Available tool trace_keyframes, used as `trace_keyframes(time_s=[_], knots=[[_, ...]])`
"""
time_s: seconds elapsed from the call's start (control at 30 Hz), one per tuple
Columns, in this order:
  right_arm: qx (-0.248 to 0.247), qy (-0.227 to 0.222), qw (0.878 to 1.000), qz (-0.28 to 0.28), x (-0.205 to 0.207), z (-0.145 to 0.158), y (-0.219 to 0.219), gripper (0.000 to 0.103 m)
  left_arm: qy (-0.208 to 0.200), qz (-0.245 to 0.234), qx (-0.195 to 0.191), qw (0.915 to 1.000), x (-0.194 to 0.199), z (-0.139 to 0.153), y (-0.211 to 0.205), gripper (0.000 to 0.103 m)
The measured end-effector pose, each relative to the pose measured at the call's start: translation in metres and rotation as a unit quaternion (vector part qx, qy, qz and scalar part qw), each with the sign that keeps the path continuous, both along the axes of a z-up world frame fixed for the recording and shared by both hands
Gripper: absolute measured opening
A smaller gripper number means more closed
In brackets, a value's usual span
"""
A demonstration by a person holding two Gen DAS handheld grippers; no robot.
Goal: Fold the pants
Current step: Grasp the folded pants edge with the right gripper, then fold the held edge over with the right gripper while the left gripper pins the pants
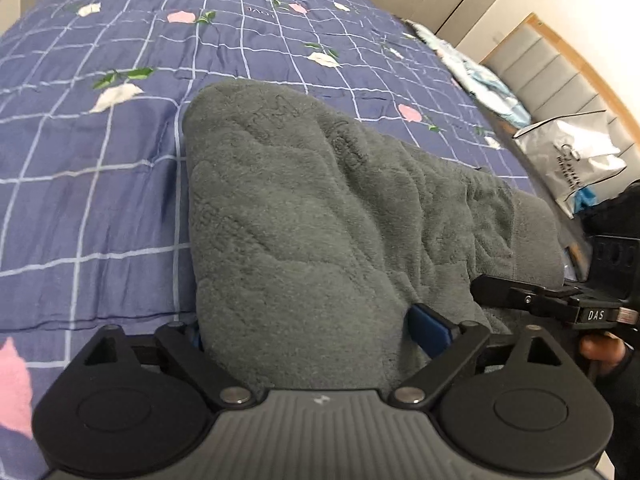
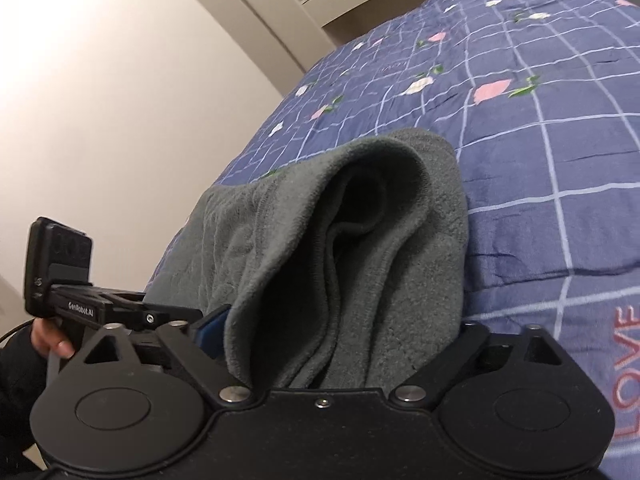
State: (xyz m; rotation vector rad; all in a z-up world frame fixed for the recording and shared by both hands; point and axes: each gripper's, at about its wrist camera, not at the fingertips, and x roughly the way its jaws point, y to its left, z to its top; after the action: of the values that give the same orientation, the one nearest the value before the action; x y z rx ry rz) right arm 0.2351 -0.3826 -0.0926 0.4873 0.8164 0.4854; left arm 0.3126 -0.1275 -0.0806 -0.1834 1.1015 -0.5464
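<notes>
1. Work surface. A blue checked bedspread (image 1: 100,168) with pink and white flower prints covered the bed. In the right wrist view, the red word "LOVE" was printed on it at 4 o'clock.

2. Task item. The grey fleece pants (image 1: 304,200) lay on the bedspread in a thick, bunched bundle. In the left wrist view the bundle ran from the centre toward 3 o'clock. In the right wrist view one end stood up at centre, with the fabric curled into a dark hollow.

3. Left gripper (image 1: 312,332). The jaws stood wide, with the pants bundle filling the gap between them. One blue pad (image 1: 428,330) lay against the fleece at 5 o'clock; the other finger was buried behind the fabric.

4. Right gripper (image 2: 336,328). The jaws stood wide, with layered edges of the pants between them. Only a blue pad edge at 8 o'clock showed beside the cloth.

5. Grip state. For both grippers, fabric hid the contact faces, so it could not be determined whether the pads pressed the pants or merely straddled them.

6. Operator. The person's left hand (image 2: 52,340), in a dark sleeve, held its tool at 8 o'clock.

7. Surroundings. In the left wrist view, a white plastic bag (image 1: 576,160) sat at 2 o'clock, below a padded grey headboard (image 1: 552,76).
</notes>
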Motion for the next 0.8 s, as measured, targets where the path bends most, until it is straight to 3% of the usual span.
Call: trace_keyframes(time_s=[0.27,0.8], knots=[[-0.016,-0.017,0.999,-0.032,-0.029,0.026,0.01,0.064,-0.019,-0.004,0.025,0.9995,-0.021,0.025,-0.003,0.079],[0.003,-0.017,1.0,-0.011,-0.095,0.049,0.056,0.059,-0.021,0.014,0.03,0.9993,-0.093,0.055,0.041,0.074]])
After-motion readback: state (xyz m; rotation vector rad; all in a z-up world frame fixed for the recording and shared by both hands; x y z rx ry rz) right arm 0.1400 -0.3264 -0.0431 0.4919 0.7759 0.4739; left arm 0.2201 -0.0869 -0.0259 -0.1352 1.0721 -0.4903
